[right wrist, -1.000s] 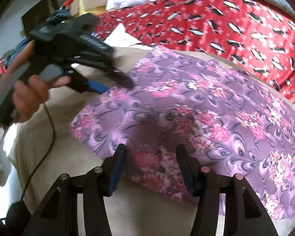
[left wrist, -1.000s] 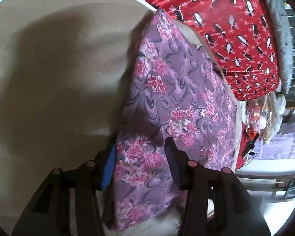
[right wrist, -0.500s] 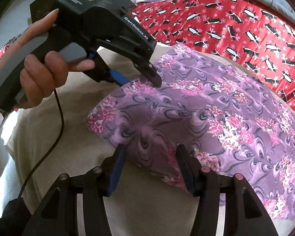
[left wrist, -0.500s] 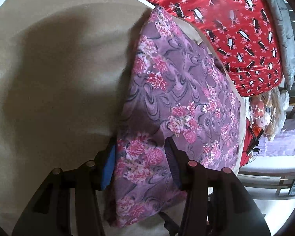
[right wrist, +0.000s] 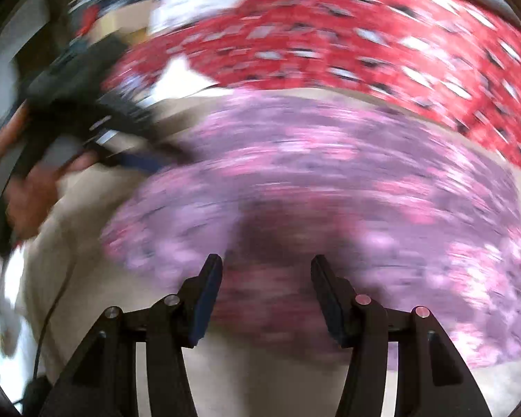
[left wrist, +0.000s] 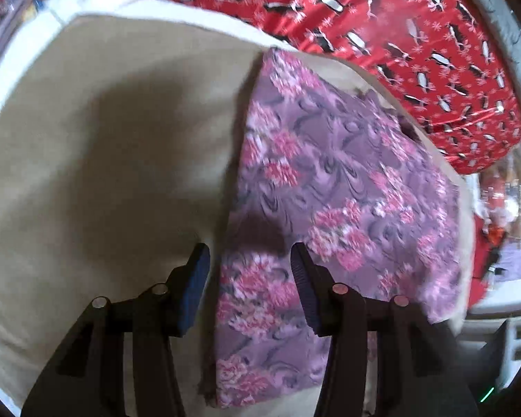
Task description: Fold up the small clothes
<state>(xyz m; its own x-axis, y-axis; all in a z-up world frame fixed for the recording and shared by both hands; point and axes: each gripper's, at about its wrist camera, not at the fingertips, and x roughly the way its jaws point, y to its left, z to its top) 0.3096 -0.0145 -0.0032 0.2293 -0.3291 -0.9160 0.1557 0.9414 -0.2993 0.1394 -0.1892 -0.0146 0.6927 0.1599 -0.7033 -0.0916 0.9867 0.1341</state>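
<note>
Cloth (left wrist: 333,187) long axis running away from left gripper (left wrist: 250,253)
Jaws half open, empty, straddling near left edge; right gripper (right wrist: 265,264) likewise unloaded

The floral garment (left wrist: 337,187) lay on the beige sheet (left wrist: 104,160), with the penguin-print blanket (left wrist: 382,31) behind it.
</note>
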